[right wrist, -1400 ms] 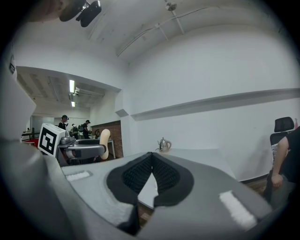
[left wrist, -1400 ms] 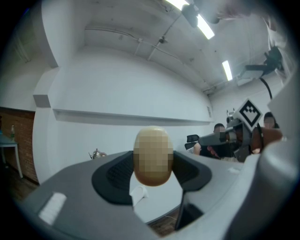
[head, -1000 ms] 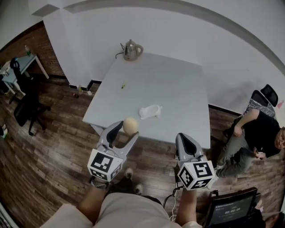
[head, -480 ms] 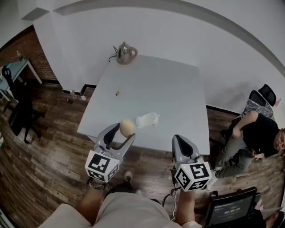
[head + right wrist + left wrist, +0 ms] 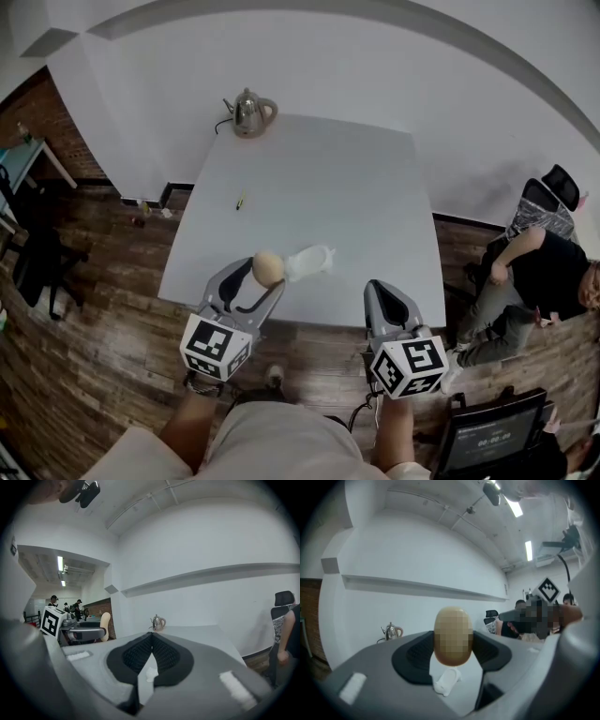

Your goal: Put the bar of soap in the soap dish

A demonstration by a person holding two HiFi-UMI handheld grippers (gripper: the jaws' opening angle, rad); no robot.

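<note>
My left gripper [image 5: 261, 277] is shut on a tan oval bar of soap [image 5: 267, 267], which it carries in the air at the table's near edge. In the left gripper view the soap [image 5: 453, 636] stands upright between the two dark pads. The white soap dish [image 5: 308, 262] lies on the table just right of the soap, and shows below it as the dish [image 5: 446, 682] in the left gripper view. My right gripper [image 5: 383, 298] hangs over the near right edge with its jaws closed together, pads [image 5: 161, 656] touching and holding nothing.
The white table [image 5: 347, 187] carries a metal kettle [image 5: 247, 113] at its far left corner and a small pen-like thing [image 5: 240, 202]. A person [image 5: 539, 272] sits on a chair at the right. A laptop [image 5: 487, 441] stands at the lower right. Wooden floor surrounds the table.
Both grippers have moved forward toward the table. The soap now hangs beside the soap dish; before, it was short of the table edge.
</note>
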